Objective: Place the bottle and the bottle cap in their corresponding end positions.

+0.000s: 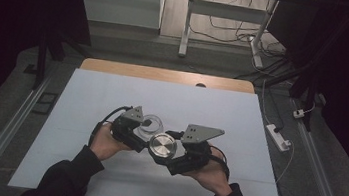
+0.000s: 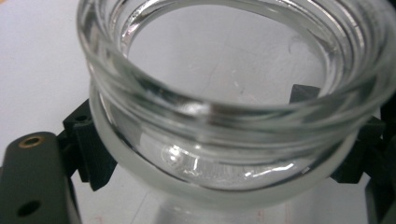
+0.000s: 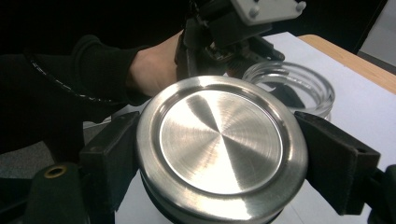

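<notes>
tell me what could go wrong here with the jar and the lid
The left tongs pinch the smooth glass jar just under its threaded rim, so it might slip or twist. The metal lid is held by its edges in the right tongs beside the jar; it could go on crooked.

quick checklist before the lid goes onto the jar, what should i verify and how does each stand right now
1. Left gripper clamped on the glass jar: ok, its black pads press the jar below the threaded rim on both sides.
2. Right gripper clamped on the metal lid: ok, a pad sits at each edge.
3. Jar mouth open and unobstructed: ok, nothing shows inside.
4. Lid lined up over the mouth: not ok, in the high view the lid sits beside the jar, toward the person.
5. Lid level with the rim: cannot tell.
6. Table around the hands free of other things: ok.
</notes>
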`<state>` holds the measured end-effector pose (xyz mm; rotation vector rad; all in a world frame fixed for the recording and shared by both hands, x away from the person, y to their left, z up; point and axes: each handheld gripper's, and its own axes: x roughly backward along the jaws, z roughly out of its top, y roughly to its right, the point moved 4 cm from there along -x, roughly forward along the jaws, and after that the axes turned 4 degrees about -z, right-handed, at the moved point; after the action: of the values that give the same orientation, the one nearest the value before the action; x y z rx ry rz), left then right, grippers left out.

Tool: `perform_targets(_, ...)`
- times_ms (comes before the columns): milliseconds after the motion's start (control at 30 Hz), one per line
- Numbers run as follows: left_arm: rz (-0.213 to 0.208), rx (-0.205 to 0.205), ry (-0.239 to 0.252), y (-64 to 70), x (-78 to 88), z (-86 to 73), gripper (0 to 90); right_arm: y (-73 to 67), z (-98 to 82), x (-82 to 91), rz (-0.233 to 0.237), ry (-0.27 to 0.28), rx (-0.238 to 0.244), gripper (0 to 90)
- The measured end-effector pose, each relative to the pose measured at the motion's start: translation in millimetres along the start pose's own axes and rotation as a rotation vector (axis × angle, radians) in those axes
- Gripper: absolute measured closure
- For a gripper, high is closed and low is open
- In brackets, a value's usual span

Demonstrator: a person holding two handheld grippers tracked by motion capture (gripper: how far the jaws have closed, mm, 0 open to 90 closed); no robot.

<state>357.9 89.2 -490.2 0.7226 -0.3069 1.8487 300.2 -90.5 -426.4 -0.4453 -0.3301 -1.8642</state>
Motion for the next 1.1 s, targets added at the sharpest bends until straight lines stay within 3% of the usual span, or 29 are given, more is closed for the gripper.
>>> perform_targets(433, 0.036, 0.004, 0.026, -10.2, 1.9, 6.9, 15.2, -9.1, -13.9, -8.0, 0.007, -0.023, -0.007, 18.2)
perform_targets(1100, 0.080, 0.010, 0.061, -30.1, -8.5, 23.4, 15.3, -15.8, -41.3, -18.8, -0.008, -0.042, -0.011, 18.2)
